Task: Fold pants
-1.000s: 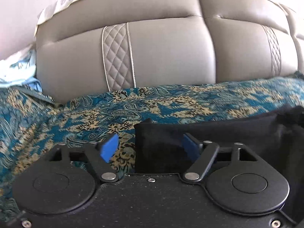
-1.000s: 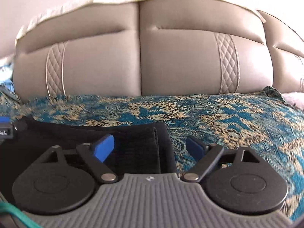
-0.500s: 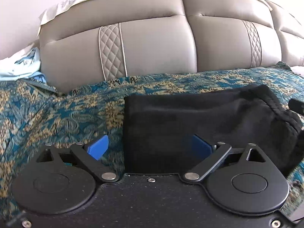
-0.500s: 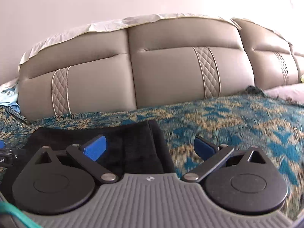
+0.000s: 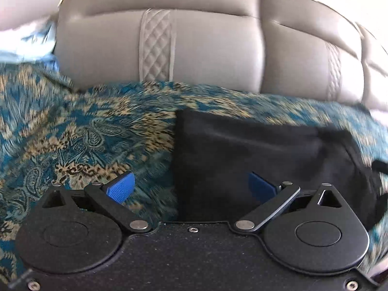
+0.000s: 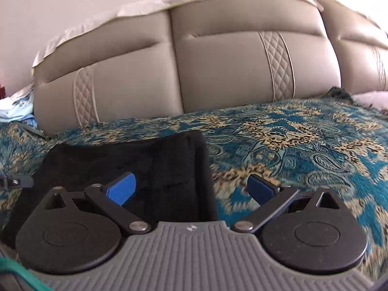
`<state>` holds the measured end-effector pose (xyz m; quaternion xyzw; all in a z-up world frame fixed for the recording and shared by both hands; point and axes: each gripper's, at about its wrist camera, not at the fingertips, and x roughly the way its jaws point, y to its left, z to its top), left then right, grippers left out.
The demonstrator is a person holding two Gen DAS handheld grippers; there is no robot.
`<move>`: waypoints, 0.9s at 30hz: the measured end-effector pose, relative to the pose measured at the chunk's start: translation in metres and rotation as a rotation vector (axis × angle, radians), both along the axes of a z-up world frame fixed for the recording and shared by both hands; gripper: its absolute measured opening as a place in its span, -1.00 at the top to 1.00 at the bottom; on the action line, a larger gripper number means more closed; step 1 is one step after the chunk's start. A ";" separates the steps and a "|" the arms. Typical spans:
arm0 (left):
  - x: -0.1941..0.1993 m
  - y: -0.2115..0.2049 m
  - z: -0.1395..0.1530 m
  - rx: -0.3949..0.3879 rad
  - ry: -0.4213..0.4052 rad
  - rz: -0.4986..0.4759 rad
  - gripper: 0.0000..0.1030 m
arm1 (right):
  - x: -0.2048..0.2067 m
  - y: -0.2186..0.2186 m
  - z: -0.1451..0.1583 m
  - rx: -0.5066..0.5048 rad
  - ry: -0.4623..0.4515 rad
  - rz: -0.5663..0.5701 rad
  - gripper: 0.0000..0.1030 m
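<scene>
1. One pair of black pants [image 5: 254,160] – the only garment being worked on – lies folded into a compact, roughly rectangular bundle on a bedspread [image 5: 84,131] patterned in teal and gold.
2. The pants look soft, matte and dark, with straight folded edges. In the right wrist view the bundle's right side [image 6: 150,165] shows a thicker seamed or ribbed band along its edge.
3. Two grippers are visible, each with two blue pads.
4. The left gripper [image 5: 191,189] has its jaws opening, already spread wide. The left edge of the pants lies between the fingers, yet neither pad presses on the cloth.
5. The right gripper [image 6: 191,189] has its jaws spread wide too – the right edge of the pants sits between them, unpinched.
6. One padded grey headboard [image 6: 218,72] with quilted diamond strips stands behind the bed.
7. One pale blue cloth [image 5: 36,46] lies crumpled at the far left.
</scene>
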<state>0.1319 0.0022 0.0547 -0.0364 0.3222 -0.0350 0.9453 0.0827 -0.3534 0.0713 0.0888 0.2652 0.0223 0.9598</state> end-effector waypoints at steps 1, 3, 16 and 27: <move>0.008 0.006 0.000 -0.021 0.014 0.015 -0.95 | 0.009 -0.004 -0.001 0.006 0.014 0.006 -1.00; 0.022 0.017 -0.001 -0.051 0.035 0.038 -0.95 | 0.025 -0.007 -0.003 0.015 0.031 0.038 -1.00; 0.067 0.014 -0.022 -0.126 0.100 -0.054 -0.94 | 0.081 0.002 -0.021 0.044 0.109 0.145 -0.98; 0.076 0.000 -0.027 -0.082 0.093 -0.117 -0.98 | 0.085 0.007 -0.022 0.027 0.113 0.175 -0.99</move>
